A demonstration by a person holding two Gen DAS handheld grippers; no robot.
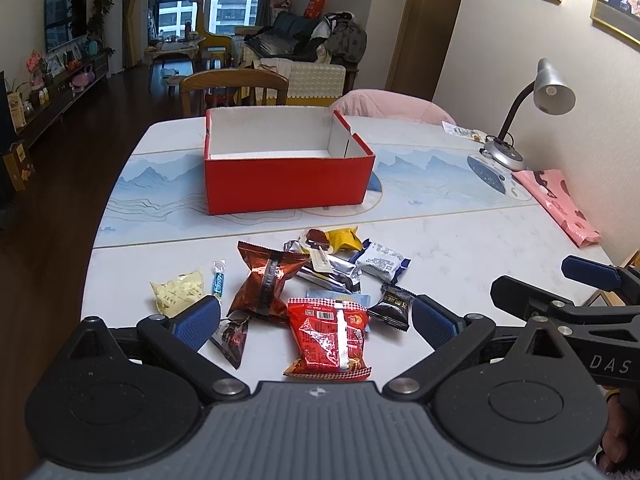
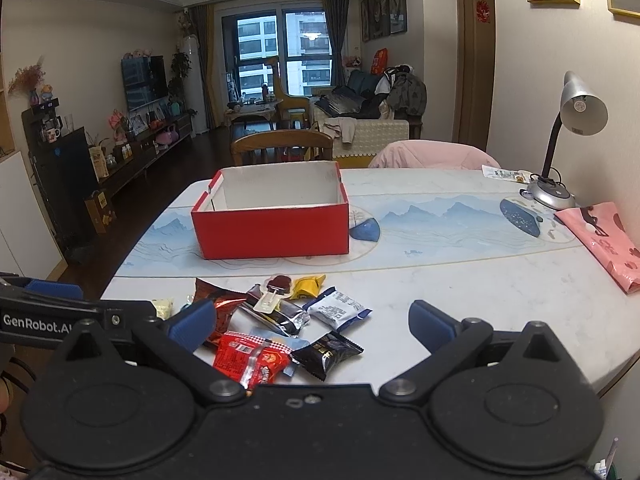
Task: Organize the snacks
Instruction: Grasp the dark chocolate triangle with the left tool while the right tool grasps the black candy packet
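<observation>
Both sets of fingers spread wide and empty: left gripper over the red snack packet, right gripper beside it. Snacks heaped before the empty red box. Best to lower squarely, pinch one packet's middle, then lift clear.

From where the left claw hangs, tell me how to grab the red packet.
Grip the red packet across its puffy middle, coming straight down. It lies flat between the open left claw fingers, long axis pointing away, side edges exposed.
</observation>
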